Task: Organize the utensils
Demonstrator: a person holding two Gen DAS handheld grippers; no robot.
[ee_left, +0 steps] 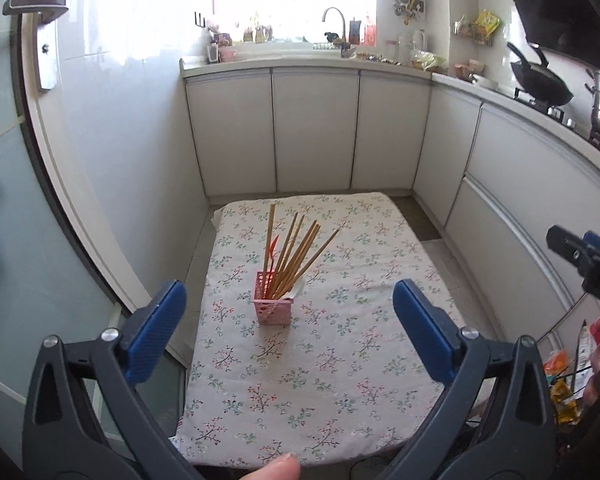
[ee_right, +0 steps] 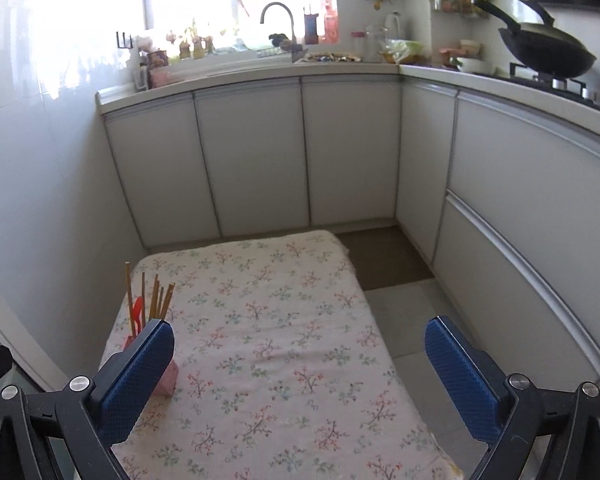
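A small pink basket (ee_left: 272,304) stands on the floral-cloth table (ee_left: 340,360) and holds several wooden chopsticks (ee_left: 296,252) and a red utensil (ee_left: 273,250). My left gripper (ee_left: 288,320) is open and empty, held back from the basket with its blue pads either side of it in view. My right gripper (ee_right: 300,364) is open and empty above the table; the basket (ee_right: 168,380) shows partly behind its left pad, with the chopsticks (ee_right: 156,300) sticking up. The right gripper also shows at the right edge of the left wrist view (ee_left: 584,260).
White kitchen cabinets (ee_left: 312,132) wrap around the table's far and right sides. A sink tap (ee_left: 336,20) and clutter sit on the counter. A black wok (ee_left: 540,80) stands on the stove. A glass door (ee_left: 16,200) is at left. Snack packets (ee_left: 568,380) lie at lower right.
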